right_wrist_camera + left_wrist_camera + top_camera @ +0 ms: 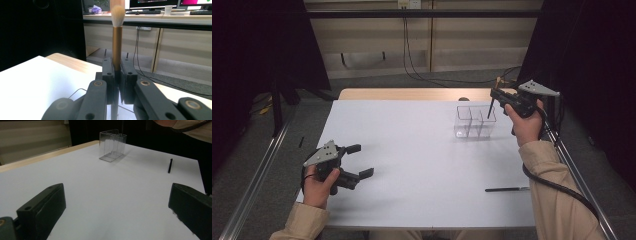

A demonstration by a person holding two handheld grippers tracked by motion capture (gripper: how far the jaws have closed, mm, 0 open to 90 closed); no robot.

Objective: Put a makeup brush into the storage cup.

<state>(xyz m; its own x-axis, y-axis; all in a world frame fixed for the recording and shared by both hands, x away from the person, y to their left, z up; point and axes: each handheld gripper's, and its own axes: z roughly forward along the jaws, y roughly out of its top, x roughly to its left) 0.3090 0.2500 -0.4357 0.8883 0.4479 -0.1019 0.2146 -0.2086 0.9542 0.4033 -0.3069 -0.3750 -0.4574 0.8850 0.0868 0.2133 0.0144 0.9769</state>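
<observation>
The big white bench point(412, 165) holds a clear box point(475, 121) with little rooms, near the far right. The right gripper point(500, 96) hangs above that box, its fingers point(108, 75) clenched on a brush point(116, 37). The brush stands almost straight up, fluffy tip on top and dark handle pointing down into the box, so I think it is meant to drop in there. The left gripper point(360, 161) waits near the front left edge with fingers point(42, 207) spread wide, holding nothing. A thin black stick point(507, 189) lies flat, pointing sideways, near the front right.

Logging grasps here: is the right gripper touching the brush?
Touching. In the right gripper view the right gripper has its jaws shut on the brush, its gold handle pinched between them with no gap.
</observation>
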